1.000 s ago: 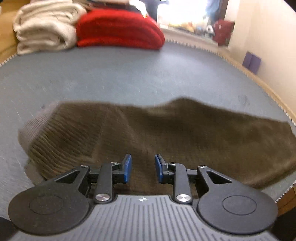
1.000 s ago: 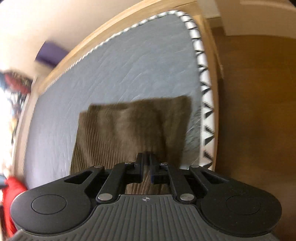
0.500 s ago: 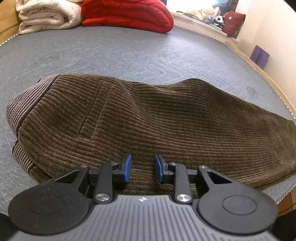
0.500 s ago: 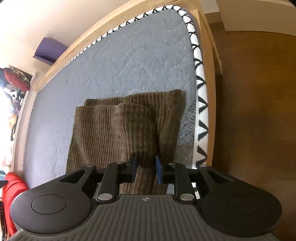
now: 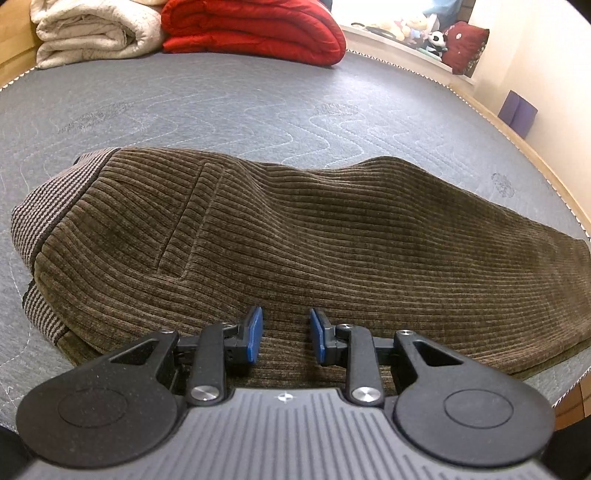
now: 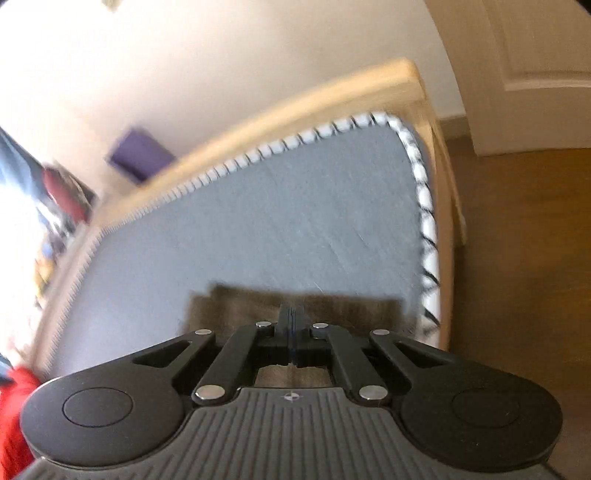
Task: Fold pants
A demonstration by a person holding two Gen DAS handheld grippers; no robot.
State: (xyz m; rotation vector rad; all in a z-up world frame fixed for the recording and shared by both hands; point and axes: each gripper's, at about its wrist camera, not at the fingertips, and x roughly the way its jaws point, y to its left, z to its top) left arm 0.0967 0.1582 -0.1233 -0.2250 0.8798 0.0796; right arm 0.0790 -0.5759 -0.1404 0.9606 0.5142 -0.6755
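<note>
Now my left gripper (image 5: 282,334) hangs low over the near edge of the pants (image 5: 295,240), its blue pads (image 5: 254,334) spread apart with bare corduroy showing between them and nothing held. The pants lie flat across the grey mattress (image 5: 258,110), folded lengthwise, with the striped waistband (image 5: 48,214) at my left and the legs running off to my right. A pocket seam (image 5: 184,221) shows on the upper layer near the waistband. Beyond the pants, at the far end of the mattress, sit a rolled cream blanket (image 5: 92,33) and a red one (image 5: 255,29), side by side and well apart from the cloth I am working. Soft toys (image 5: 436,37) line a ledge past them, and a purple block (image 5: 517,112) leans at the wall to the right.

My right gripper (image 6: 291,328) shows its jaws pressed together over the leg end of the pants (image 6: 351,310). The view is blurred, so I cannot tell whether any cloth is caught between them. That end lies near the mattress corner (image 6: 295,221), close to the zigzag piping (image 6: 424,206) and the wooden bed frame (image 6: 295,107). A brown floor (image 6: 517,258) lies beyond it.
</note>
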